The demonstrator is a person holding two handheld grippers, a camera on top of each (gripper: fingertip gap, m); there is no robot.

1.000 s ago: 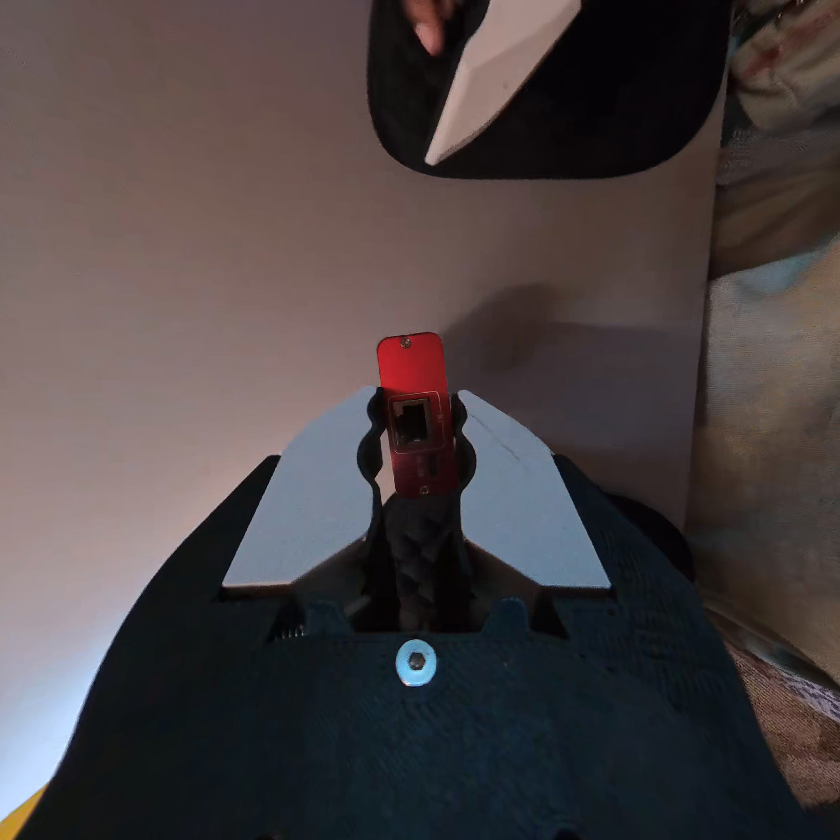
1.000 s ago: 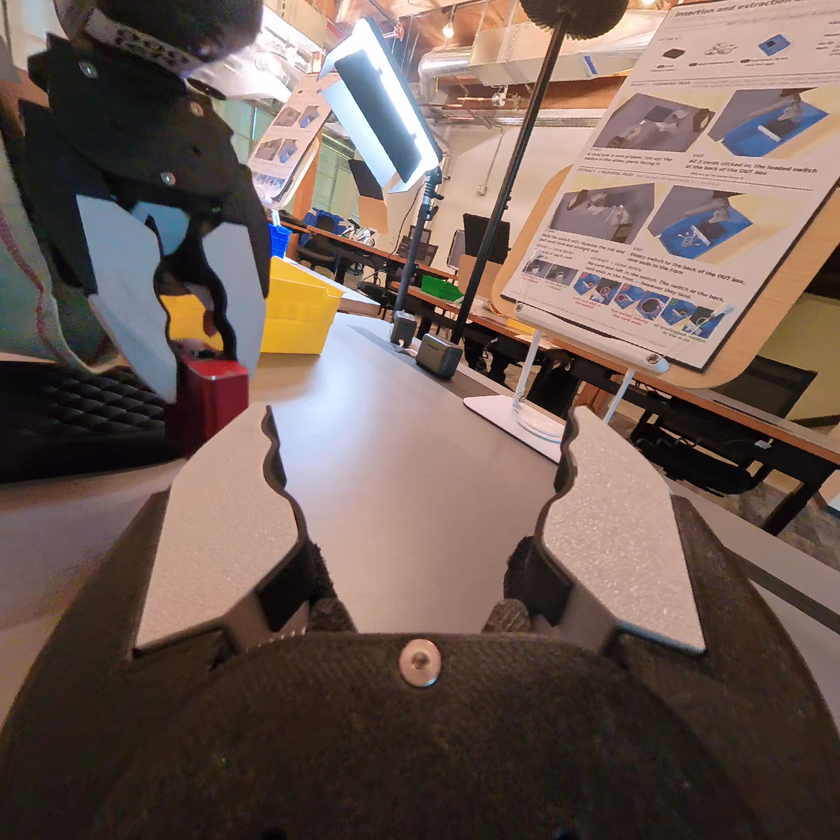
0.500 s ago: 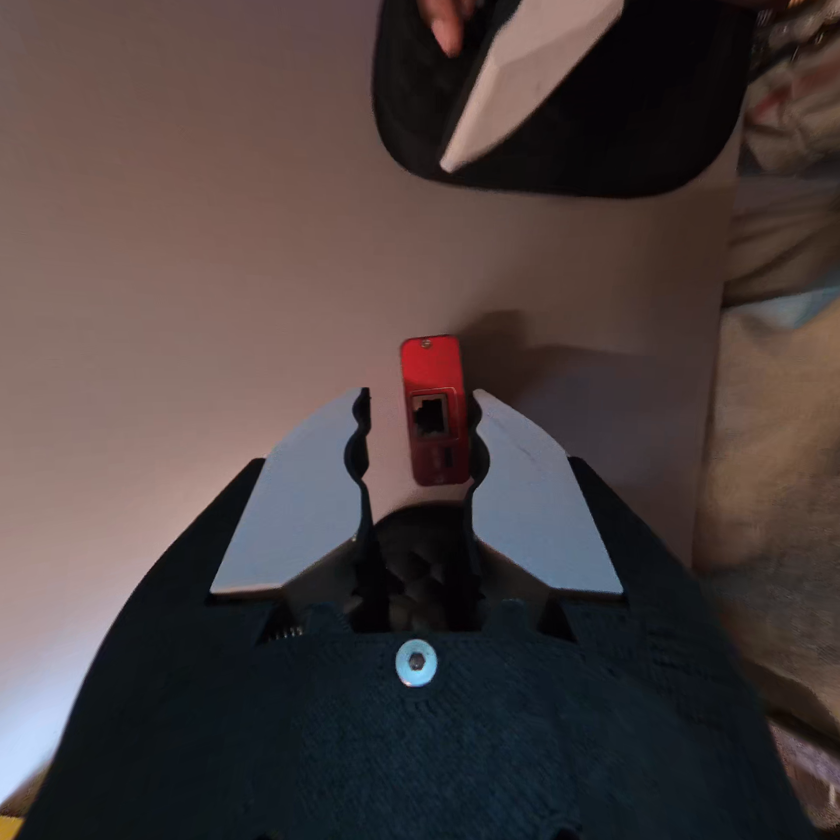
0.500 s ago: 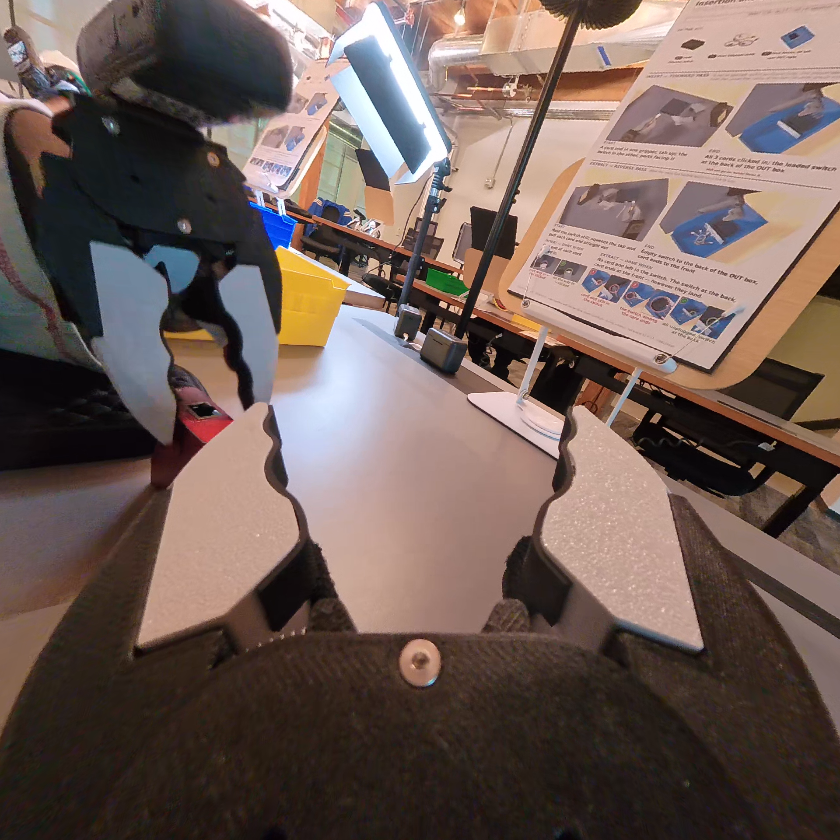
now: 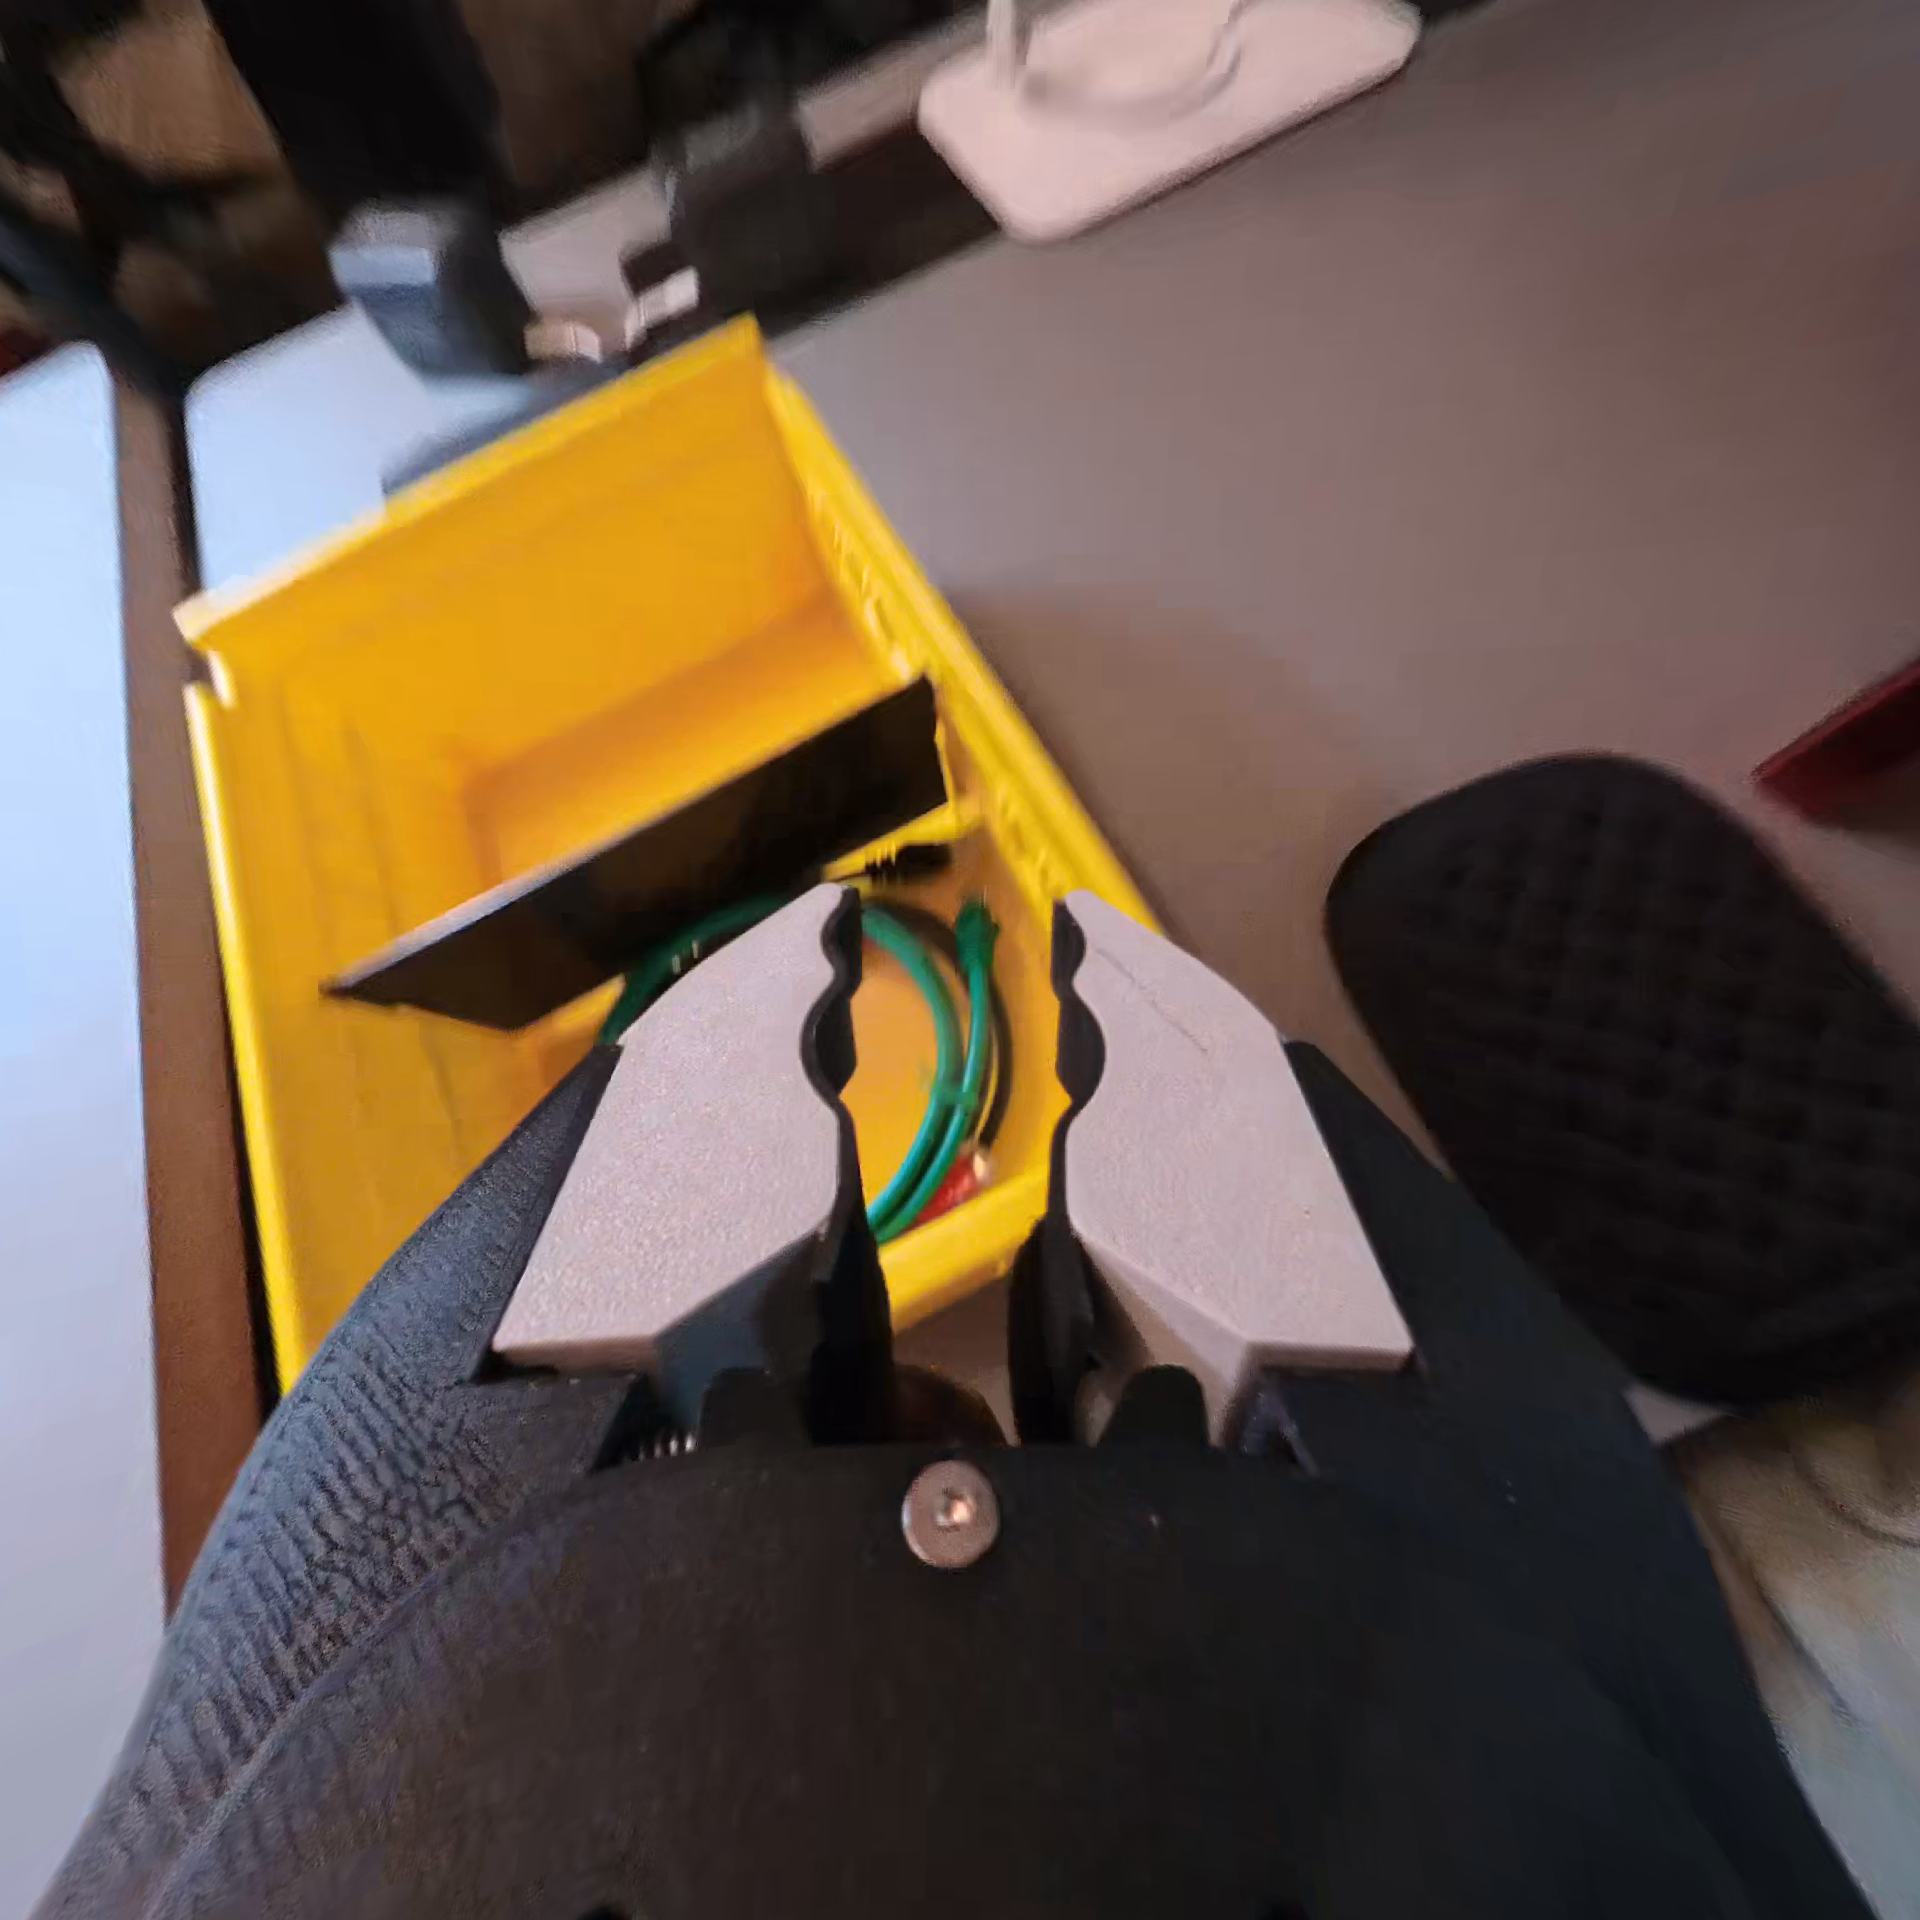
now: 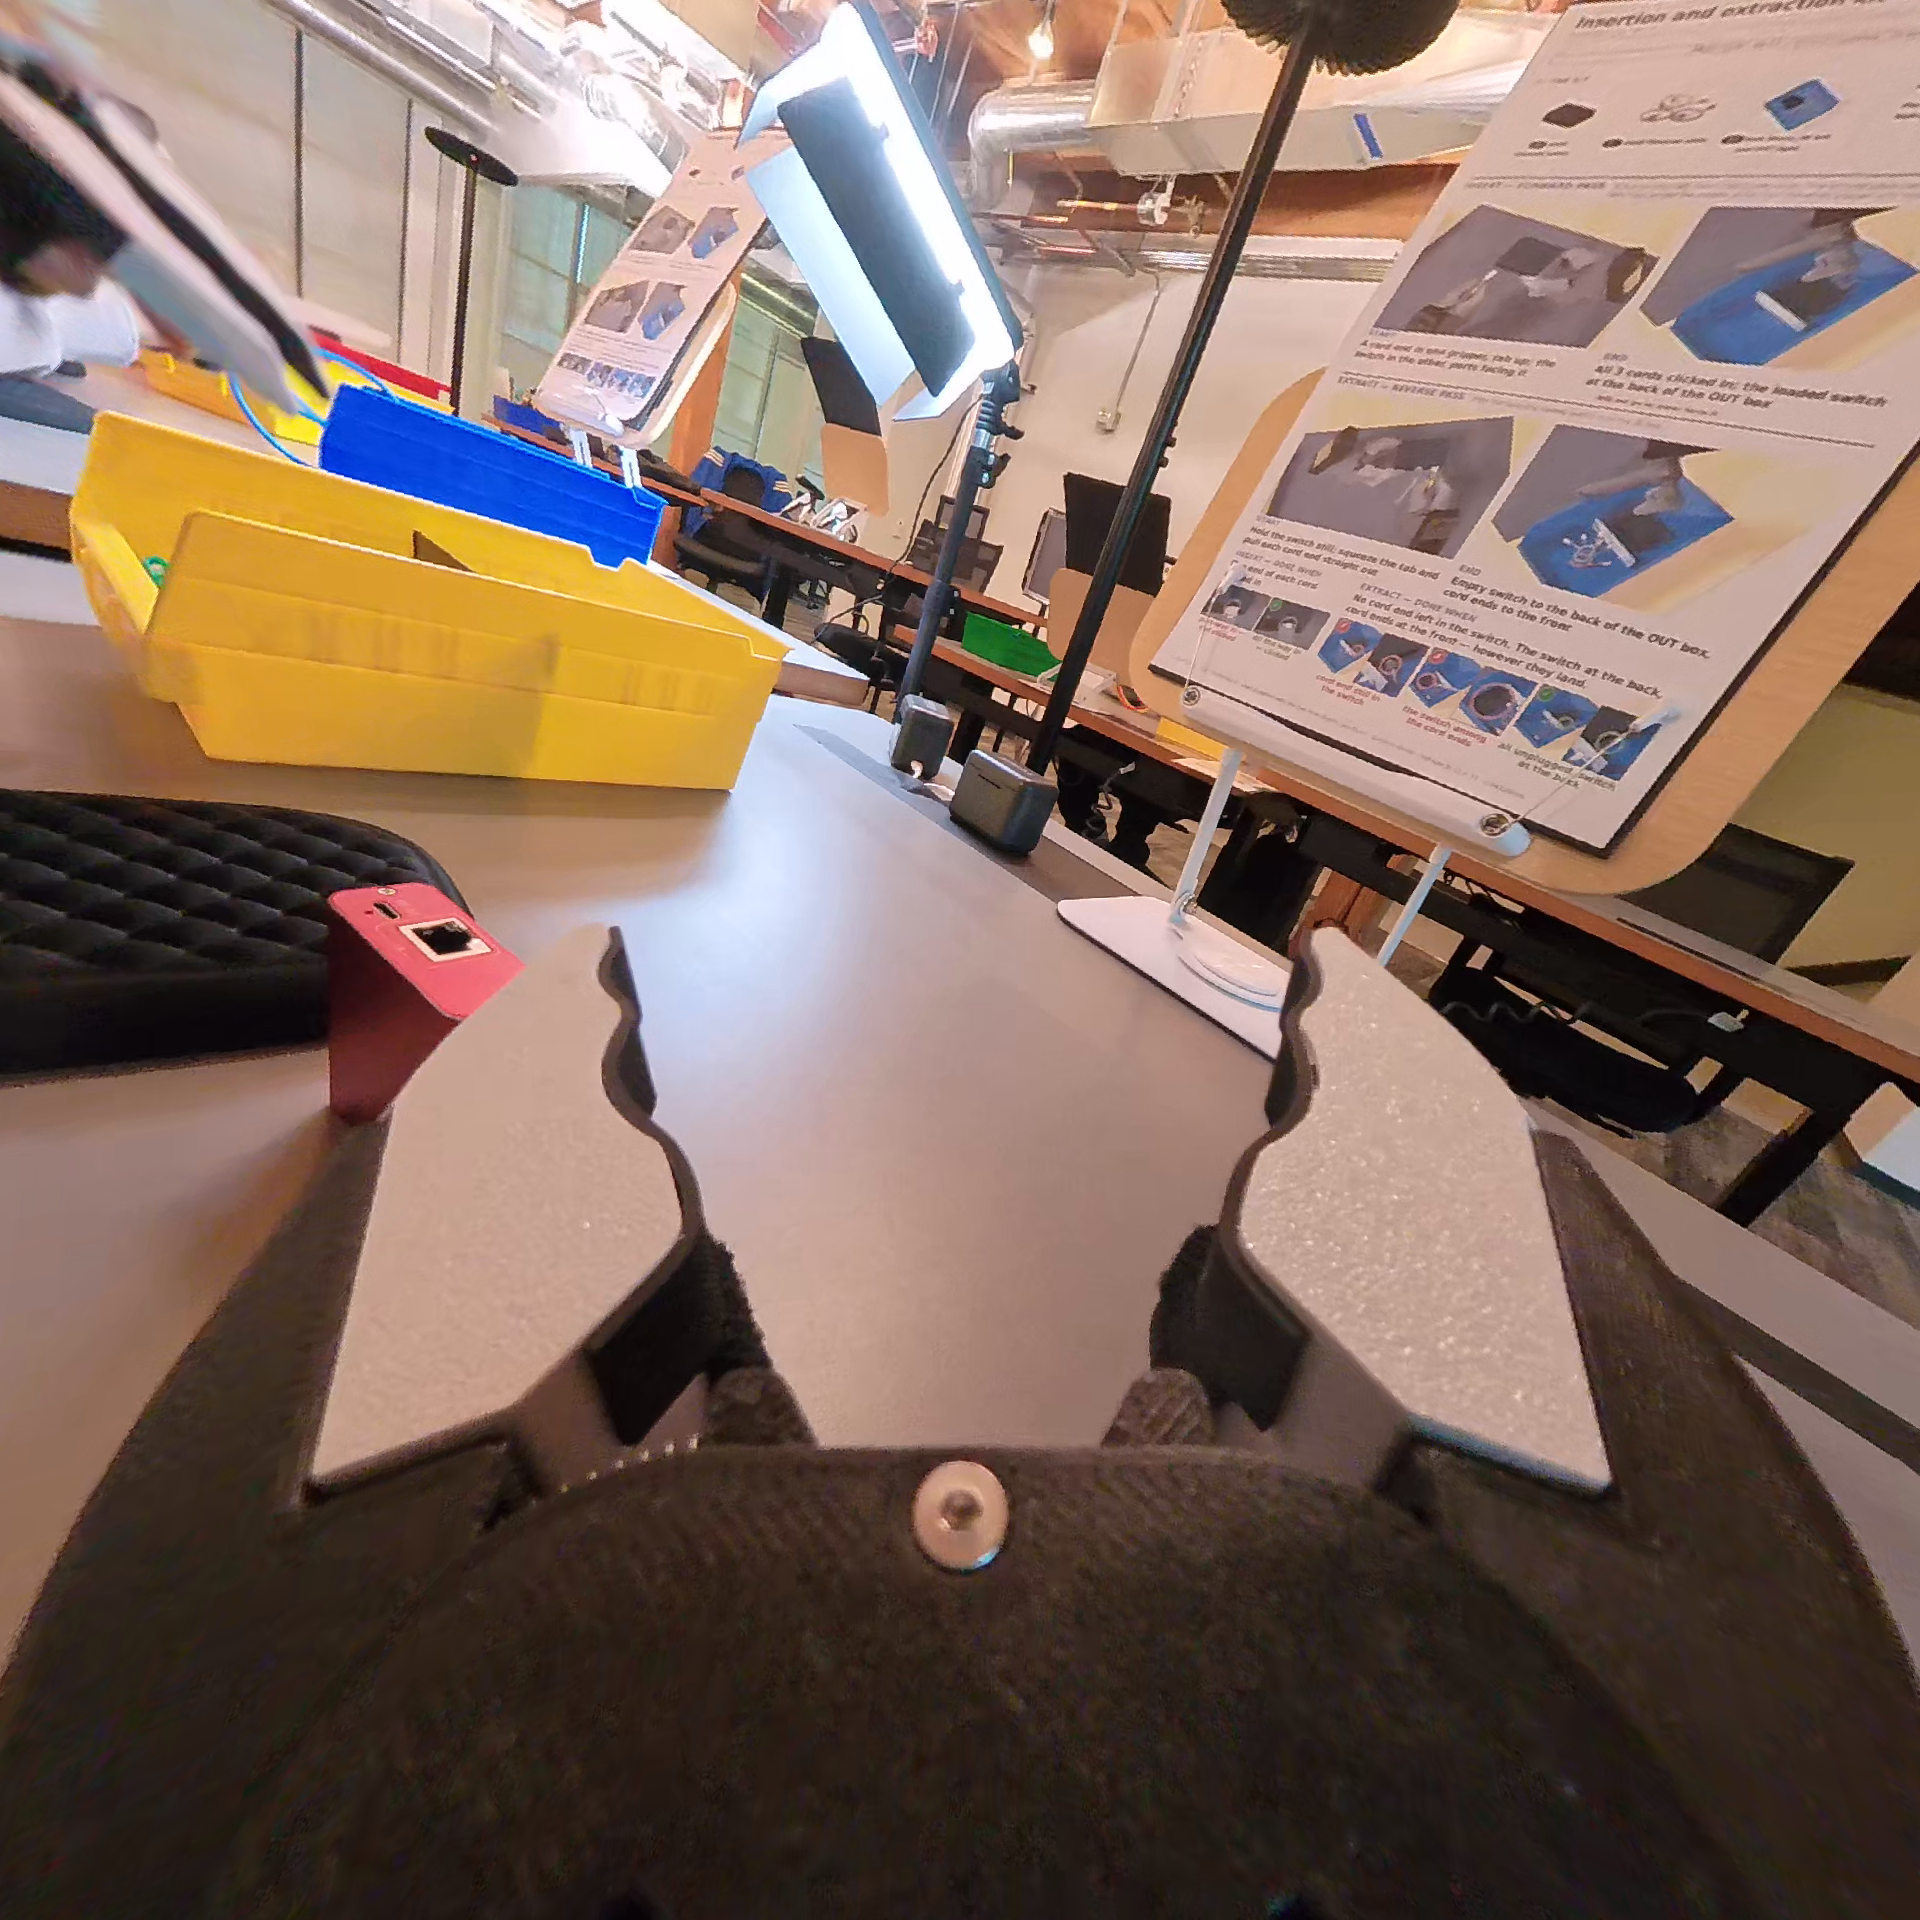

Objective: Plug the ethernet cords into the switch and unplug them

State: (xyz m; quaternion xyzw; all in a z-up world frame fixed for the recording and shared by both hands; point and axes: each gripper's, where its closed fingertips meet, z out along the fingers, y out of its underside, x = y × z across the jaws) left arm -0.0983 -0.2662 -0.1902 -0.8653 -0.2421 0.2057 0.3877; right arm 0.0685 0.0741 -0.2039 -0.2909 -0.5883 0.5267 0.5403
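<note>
My left hand-held gripper (image 5: 954, 951) points down into the near compartment of the yellow bin (image 5: 343, 831), and the green ethernet cords (image 5: 940, 1049) lie coiled right ahead of its tips, in the middle of the left wrist frame, just this side of the black divider (image 5: 665, 868). One green plug end (image 5: 975, 925) shows in the gap between the tips, its long axis running roughly along my fingers, so I judge this hand the nearer one for a cord pick. Its jaws stand narrowly apart and hold nothing; nothing touches them. The red switch (image 6: 416, 987) stands on end on the bench (image 6: 935, 1039) at mid-left of the right wrist frame, port face up, beside the black quilted pad (image 6: 156, 914) and just beyond my right hand-held gripper (image 6: 951, 997), which is wide open and empty.
</note>
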